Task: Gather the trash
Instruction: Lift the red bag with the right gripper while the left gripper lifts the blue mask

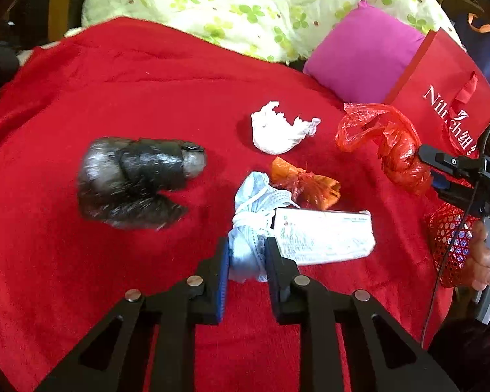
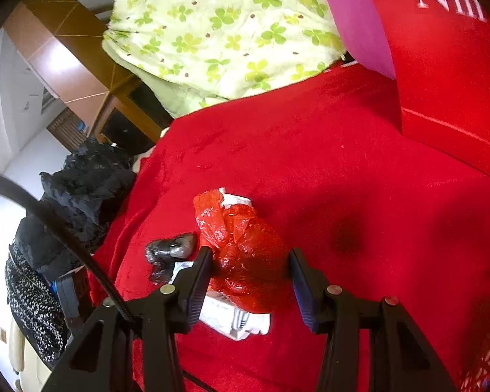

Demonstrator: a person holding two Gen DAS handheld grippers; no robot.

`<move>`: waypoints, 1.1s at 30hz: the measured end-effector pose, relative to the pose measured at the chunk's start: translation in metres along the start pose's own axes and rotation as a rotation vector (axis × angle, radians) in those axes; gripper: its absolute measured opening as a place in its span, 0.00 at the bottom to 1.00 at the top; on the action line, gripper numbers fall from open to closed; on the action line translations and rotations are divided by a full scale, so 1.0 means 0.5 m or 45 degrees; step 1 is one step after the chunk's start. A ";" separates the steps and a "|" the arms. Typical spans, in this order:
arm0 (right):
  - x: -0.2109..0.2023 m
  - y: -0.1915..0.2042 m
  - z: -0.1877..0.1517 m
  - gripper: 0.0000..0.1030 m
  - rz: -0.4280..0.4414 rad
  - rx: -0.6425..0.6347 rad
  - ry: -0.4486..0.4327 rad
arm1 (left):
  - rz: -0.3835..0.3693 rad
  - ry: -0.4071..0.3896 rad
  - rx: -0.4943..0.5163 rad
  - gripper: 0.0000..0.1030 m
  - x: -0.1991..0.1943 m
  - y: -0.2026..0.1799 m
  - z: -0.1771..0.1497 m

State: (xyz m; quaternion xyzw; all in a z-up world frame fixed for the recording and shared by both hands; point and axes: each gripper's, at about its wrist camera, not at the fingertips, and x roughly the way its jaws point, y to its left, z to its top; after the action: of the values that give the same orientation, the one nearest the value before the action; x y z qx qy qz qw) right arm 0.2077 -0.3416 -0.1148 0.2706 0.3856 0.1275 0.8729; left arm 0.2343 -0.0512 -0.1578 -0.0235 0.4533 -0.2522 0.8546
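Note:
On the red blanket [image 1: 130, 81], my left gripper [image 1: 246, 254] is shut on a bunched light-blue face mask [image 1: 254, 202], both pads pressing its lower end. A white paper packet [image 1: 323, 238] lies against the mask on the right, with an orange wrapper [image 1: 303, 179] behind it. Further back lie a white crumpled tissue [image 1: 277, 130] and, to the left, a black-grey crumpled bag [image 1: 134, 179]. My right gripper [image 2: 250, 268] is shut on a crumpled red plastic bag [image 2: 241, 228] and holds it above the blanket; the same gripper [image 1: 429, 171] shows at the right edge.
A red shopping bag [image 1: 441, 98] with white lettering stands at the back right, beside a magenta cushion [image 1: 362, 55]. A green floral quilt [image 1: 245, 6] fills the back. A hand [image 1: 483, 258] holds a red mesh basket [image 1: 450, 245]. Dark clothes [image 2: 75, 196] are piled off the blanket's left.

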 end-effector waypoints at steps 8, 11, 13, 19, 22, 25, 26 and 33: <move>-0.096 0.046 -0.035 0.49 0.043 -0.082 -0.129 | -0.021 -0.131 -0.033 0.21 -0.131 -0.033 -0.033; -0.144 0.062 -0.058 0.49 0.046 -0.112 -0.198 | -0.017 -0.186 0.014 0.22 -0.176 -0.076 -0.038; -0.178 0.068 -0.077 0.49 0.031 -0.131 -0.245 | -0.008 -0.227 0.052 0.22 -0.201 -0.109 -0.039; -0.276 0.071 -0.147 0.49 -0.019 -0.157 -0.355 | 0.047 -0.316 0.147 0.22 -0.266 -0.198 -0.048; -0.330 0.064 -0.180 0.49 -0.027 -0.136 -0.401 | 0.091 -0.337 0.196 0.22 -0.291 -0.240 -0.055; -0.377 0.062 -0.199 0.49 -0.036 -0.126 -0.446 | 0.132 -0.361 0.237 0.22 -0.309 -0.278 -0.059; -0.390 0.062 -0.202 0.49 -0.040 -0.128 -0.458 | 0.141 -0.371 0.251 0.22 -0.315 -0.289 -0.060; -0.469 0.078 -0.229 0.49 -0.108 -0.182 -0.517 | 0.204 -0.445 0.324 0.22 -0.347 -0.358 -0.074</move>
State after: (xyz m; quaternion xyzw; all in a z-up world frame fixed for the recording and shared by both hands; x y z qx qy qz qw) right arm -0.0351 -0.3678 -0.0147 0.2115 0.2028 0.0606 0.9542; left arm 0.0515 -0.1217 0.0009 0.0771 0.2633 -0.2307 0.9336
